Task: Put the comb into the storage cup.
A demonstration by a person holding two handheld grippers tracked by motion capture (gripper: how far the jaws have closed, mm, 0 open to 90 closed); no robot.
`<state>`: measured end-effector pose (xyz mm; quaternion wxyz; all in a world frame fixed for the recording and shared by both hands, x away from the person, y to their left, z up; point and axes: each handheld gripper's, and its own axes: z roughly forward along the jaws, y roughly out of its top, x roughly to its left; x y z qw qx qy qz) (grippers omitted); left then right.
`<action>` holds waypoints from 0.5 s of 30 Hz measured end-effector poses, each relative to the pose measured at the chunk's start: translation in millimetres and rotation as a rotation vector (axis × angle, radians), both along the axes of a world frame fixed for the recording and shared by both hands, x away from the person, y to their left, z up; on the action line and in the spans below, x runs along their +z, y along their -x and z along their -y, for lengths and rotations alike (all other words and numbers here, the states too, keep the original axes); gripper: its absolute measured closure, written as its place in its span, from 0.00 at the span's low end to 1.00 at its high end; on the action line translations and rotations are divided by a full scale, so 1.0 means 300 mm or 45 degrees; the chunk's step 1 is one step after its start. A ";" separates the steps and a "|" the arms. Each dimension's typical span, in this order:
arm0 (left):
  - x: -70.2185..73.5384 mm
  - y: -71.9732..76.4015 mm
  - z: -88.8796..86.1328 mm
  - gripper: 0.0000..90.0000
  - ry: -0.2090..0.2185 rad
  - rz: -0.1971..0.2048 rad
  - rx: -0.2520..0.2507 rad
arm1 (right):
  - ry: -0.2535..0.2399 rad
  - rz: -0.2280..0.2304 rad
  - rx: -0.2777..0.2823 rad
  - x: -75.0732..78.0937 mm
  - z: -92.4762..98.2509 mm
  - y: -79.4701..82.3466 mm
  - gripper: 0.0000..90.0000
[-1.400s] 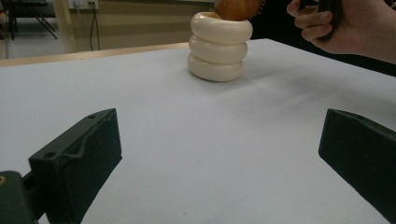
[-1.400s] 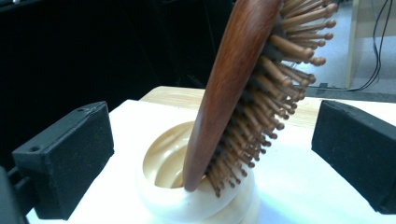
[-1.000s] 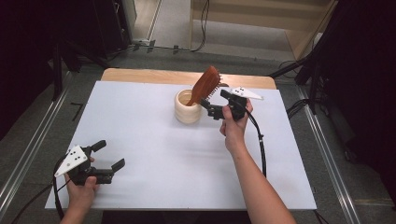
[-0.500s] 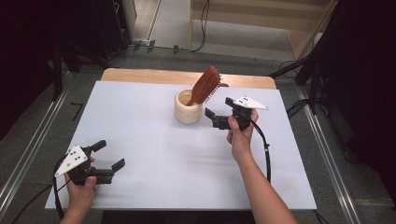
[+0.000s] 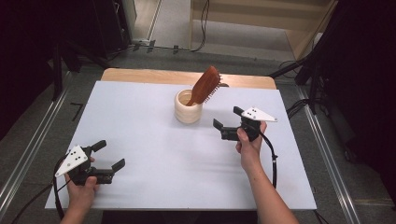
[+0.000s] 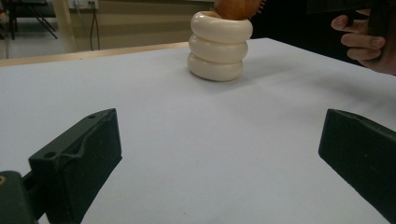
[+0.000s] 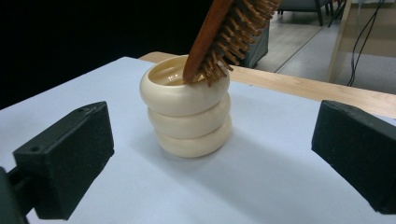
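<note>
Brush: wooden hairbrush leans handle-down in the ribbed cream cup, mid-table.
My right gripper: jaws spread, empty, near the cup.
My left gripper: jaws spread, well apart.
Handling: likely light, stiff; I'd grip the paddle's smooth edges, avoiding bristles.

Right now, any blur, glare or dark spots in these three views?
High view: soft overall, table evenly lit, surroundings dark. Left gripper view: cup fairly sharp, near jaws blurred, faint shadow to its right. Right gripper view: cup and brush fairly sharp, jaws soft, background black at left. No harsh glare.
</note>
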<state>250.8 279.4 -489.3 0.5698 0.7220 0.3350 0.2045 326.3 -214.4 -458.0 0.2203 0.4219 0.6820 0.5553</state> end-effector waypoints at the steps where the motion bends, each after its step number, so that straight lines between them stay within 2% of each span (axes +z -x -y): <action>1: 0.000 0.000 0.000 0.00 -0.002 0.000 0.000 | 0.001 0.004 -0.006 -0.002 0.006 0.006 0.00; 15: 0.000 0.000 0.000 0.00 -0.005 0.003 0.001 | 0.044 0.018 -0.047 -0.048 0.083 0.100 0.00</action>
